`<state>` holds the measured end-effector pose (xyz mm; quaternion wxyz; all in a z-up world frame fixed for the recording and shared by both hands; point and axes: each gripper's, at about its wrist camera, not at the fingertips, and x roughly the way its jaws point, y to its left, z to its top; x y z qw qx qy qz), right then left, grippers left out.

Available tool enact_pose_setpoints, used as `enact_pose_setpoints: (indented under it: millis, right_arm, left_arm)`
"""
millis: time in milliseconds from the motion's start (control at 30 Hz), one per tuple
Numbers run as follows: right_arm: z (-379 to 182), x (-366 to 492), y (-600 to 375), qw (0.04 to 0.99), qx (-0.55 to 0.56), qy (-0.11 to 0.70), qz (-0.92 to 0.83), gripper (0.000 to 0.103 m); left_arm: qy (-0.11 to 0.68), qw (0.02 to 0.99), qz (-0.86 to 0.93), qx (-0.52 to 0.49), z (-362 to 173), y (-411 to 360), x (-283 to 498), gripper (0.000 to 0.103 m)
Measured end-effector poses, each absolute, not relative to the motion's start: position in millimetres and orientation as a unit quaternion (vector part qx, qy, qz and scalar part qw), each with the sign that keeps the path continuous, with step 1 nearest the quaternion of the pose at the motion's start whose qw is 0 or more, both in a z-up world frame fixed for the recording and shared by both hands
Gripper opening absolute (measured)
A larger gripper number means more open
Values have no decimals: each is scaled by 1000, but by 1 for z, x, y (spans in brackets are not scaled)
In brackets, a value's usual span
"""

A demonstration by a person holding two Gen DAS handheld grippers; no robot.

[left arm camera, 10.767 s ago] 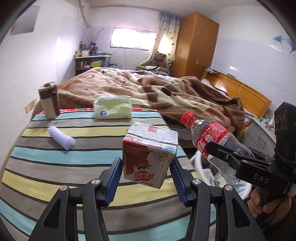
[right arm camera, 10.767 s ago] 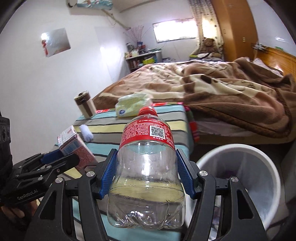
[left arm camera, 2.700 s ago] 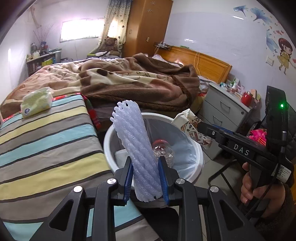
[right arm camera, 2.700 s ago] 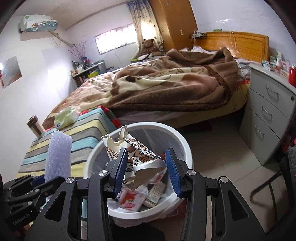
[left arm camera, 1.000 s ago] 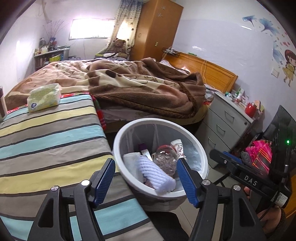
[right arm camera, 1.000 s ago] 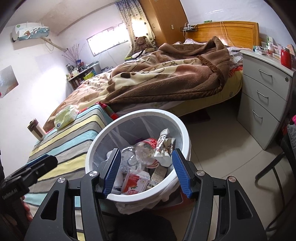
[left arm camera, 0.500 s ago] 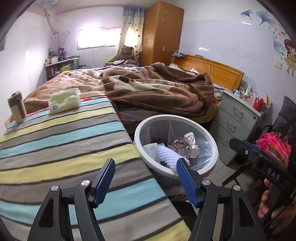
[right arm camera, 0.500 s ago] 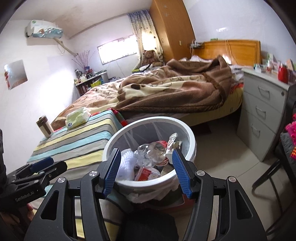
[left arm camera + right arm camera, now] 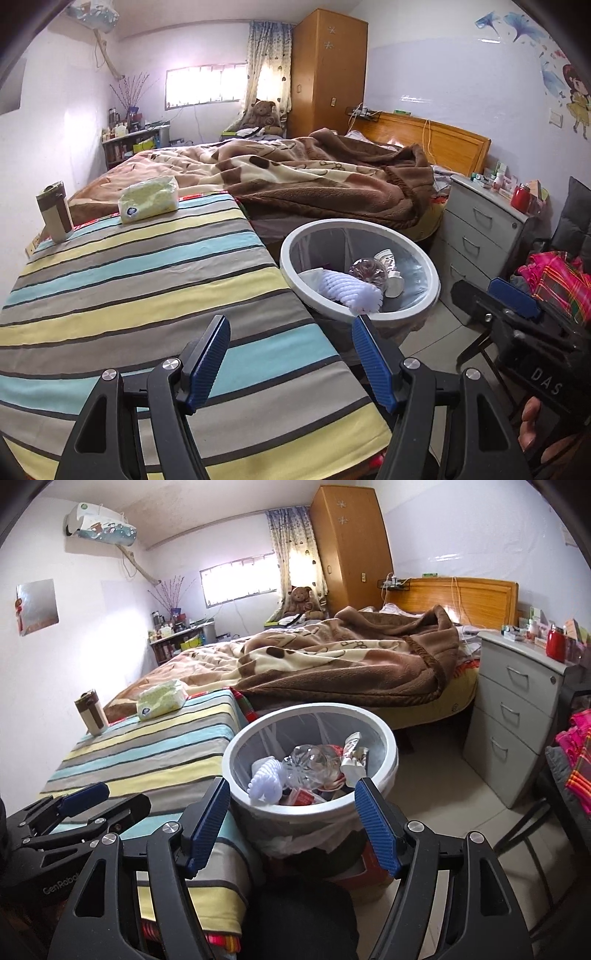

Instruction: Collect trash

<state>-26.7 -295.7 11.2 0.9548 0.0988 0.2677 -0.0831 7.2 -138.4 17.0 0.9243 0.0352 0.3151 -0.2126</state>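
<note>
My left gripper (image 9: 290,356) hangs over the near end of the striped tabletop (image 9: 122,291), its blue pads (image 9: 207,358) apart with nothing between them. My right gripper (image 9: 291,825) is aimed at the white bin (image 9: 384,738); its jaws have just been opening wider and they are empty too. From the left wrist view I only catch the right tool's dark body and one blue pad at the picture's edge, with fingertips of the hand (image 9: 532,424) curling round the handle below; the rest of that hand is cut off.

The trash sits in the bin, which stands on the floor just beside the table's corner. I can pick out the white foam net sleeve (image 9: 264,775) leaning against the near wall, the clear plastic bottle (image 9: 314,762) lying beside it, and a crumpled printed wrapper (image 9: 352,757) behind. Something red shows under the bottle, but it is mostly buried and I cannot say what it is. The bin's lower half is hidden behind my right gripper's frame and a dark shape beneath it.

Left on the table, at the far end, are a soft pack of tissues (image 9: 149,199) and an upright brown and cream tumbler (image 9: 54,212), well apart from the bin. The small things on the grey drawer unit (image 9: 517,701) are too small to name, apart from a red jar (image 9: 555,645).
</note>
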Motion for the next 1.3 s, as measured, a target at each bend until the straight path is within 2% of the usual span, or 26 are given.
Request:
enact_pose_setpoints:
  millis: [1300]
  right_arm:
    - [9,-33,-288,953,100,267,-99,72]
  left_arm:
    - [307,931,-196,35,19,-138,1,68]
